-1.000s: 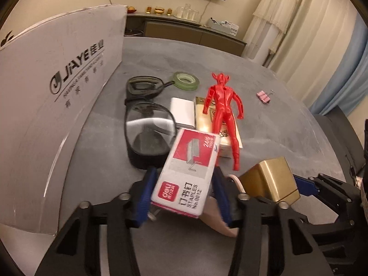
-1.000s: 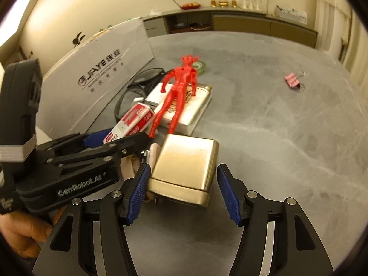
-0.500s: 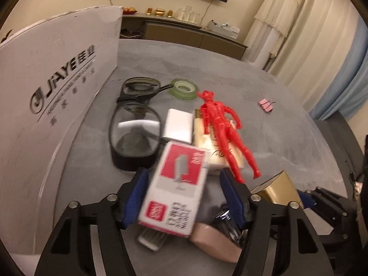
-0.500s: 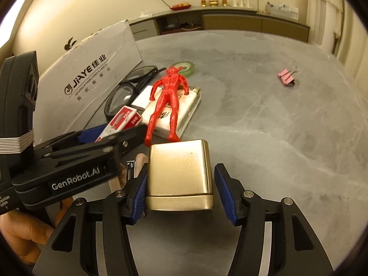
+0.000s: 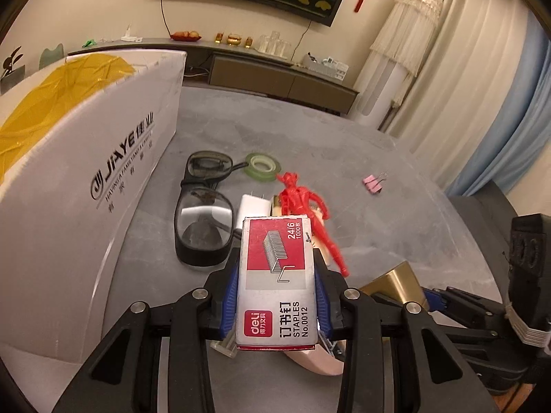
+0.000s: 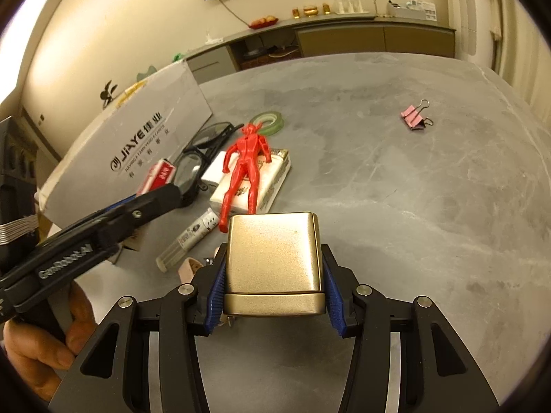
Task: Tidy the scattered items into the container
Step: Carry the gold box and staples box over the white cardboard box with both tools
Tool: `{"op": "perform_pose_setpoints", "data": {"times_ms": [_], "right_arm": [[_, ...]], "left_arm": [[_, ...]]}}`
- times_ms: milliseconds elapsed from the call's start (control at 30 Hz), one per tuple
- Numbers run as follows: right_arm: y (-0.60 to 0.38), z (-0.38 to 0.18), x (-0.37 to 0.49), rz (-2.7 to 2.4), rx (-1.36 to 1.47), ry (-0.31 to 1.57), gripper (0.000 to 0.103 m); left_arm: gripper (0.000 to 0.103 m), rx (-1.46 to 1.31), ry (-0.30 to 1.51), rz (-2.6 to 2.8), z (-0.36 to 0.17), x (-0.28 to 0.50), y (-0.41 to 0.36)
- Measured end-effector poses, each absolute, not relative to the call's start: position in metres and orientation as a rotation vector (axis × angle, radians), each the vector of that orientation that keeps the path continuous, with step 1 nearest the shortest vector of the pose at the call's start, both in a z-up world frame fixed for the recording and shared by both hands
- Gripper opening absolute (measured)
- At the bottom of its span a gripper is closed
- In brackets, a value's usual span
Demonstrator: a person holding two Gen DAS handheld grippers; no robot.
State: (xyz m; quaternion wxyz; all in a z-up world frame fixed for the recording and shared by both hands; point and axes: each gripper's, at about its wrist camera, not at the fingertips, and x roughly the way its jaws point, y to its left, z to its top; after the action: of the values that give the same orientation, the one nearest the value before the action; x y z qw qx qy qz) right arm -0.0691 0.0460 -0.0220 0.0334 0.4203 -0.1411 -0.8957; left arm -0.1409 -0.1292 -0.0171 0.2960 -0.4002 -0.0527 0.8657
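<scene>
My left gripper [image 5: 277,275] is shut on a red and silver staples box [image 5: 277,282], lifted above the grey table. My right gripper [image 6: 273,275] is shut on a gold metal box [image 6: 273,261], also raised; that gold box [image 5: 396,284] shows at the lower right of the left wrist view. The white container box [image 5: 79,186] with a yellow liner stands at the left, and its wall [image 6: 127,144] appears in the right wrist view. Scattered on the table lie a red figure [image 6: 246,168] across a white packet [image 6: 272,182], safety glasses [image 5: 203,220], a green tape roll [image 5: 263,167] and a pink binder clip [image 6: 415,118].
A white charger [image 5: 255,206] lies beside the glasses. A clear tube [image 6: 187,241] and a beige item [image 6: 189,268] rest below the grippers. A hand [image 6: 41,344] holds the left gripper's handle. A sideboard [image 6: 344,38] runs along the far wall; curtains [image 5: 482,86] hang at the right.
Both grippers closed fully on their boxes and lifted them off the table. The staples box straightened between the left fingers; the clear tube below came into sight.
</scene>
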Motion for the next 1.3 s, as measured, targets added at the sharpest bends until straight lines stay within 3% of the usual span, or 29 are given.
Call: {"op": "perform_pose_setpoints", "data": {"times_ms": [467,1300], "right_arm": [[0.020,0.007,-0.053,-2.752,1.177,-0.398,0.052],[-0.069,0.069,-0.047,-2.802,1.005,-0.157,0.052]], "left_arm": [[0.039,-0.995,-0.186,2.351,0.015,-0.130,-0.153],[0.039,-0.847,-0.452,2.393,0.062,-0.129,-0.253]]}}
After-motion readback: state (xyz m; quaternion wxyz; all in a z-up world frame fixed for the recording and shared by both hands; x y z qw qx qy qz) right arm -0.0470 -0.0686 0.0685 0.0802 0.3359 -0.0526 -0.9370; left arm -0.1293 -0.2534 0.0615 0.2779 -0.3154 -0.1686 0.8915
